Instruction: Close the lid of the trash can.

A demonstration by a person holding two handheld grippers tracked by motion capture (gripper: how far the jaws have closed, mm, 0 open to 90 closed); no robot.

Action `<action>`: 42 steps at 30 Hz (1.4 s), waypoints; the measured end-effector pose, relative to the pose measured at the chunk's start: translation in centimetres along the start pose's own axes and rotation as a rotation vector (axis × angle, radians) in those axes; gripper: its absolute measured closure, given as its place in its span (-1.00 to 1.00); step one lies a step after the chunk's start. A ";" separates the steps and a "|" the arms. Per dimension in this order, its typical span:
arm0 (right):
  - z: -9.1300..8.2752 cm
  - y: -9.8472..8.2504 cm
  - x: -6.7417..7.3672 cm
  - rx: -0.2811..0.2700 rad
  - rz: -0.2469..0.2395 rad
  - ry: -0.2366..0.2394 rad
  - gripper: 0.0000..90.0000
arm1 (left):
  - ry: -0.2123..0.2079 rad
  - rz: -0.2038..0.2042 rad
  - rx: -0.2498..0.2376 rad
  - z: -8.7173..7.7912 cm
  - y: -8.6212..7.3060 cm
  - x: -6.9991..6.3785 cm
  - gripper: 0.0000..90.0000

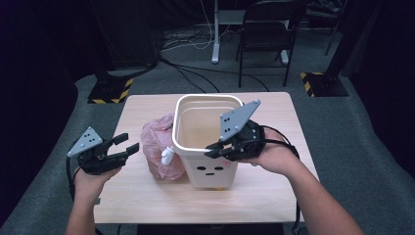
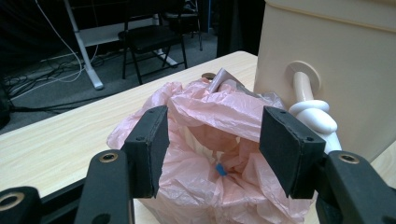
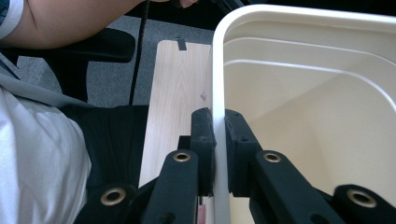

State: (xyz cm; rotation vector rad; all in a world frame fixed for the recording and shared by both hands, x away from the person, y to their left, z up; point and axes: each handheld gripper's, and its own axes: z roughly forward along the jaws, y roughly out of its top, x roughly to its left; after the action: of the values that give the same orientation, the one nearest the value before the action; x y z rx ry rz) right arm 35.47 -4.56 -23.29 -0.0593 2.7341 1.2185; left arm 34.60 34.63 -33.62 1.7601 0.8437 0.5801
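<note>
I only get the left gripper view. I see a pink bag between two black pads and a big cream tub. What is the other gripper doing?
Observer: The right gripper is clamped on the near rim of the cream bin, one pad outside the wall and one inside.
Operator: Is there stuff in the bin?
Observer: The part of the inside that I can see looks bare; part of the floor is hidden.
Operator: Is my gripper touching the pink bag?
Observer: No. From above, the left gripper hangs open, left of the pink bag, with a gap between them.
Operator: Does the bin have a picture on it?
Observer: Yes, a small face on the side facing the person.
</note>
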 end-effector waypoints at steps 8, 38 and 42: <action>0.3 -0.4 0.2 -0.007 0.005 -0.009 0.86 | -0.001 0.000 0.003 0.1 -0.1 0.0 -0.06; -1.0 -2.6 0.8 -0.152 0.092 -0.056 0.38 | 0.006 -0.006 0.004 0.1 -0.1 0.3 -0.07; -1.6 -3.0 0.9 -0.175 0.103 -0.070 0.36 | 0.004 -0.009 0.002 0.2 0.0 0.4 -0.07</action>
State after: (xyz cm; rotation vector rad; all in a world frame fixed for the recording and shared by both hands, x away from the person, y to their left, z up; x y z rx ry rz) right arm 34.64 -7.74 -24.56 0.1047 2.5938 1.4564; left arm 34.99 34.83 -33.73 1.7567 0.8546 0.5772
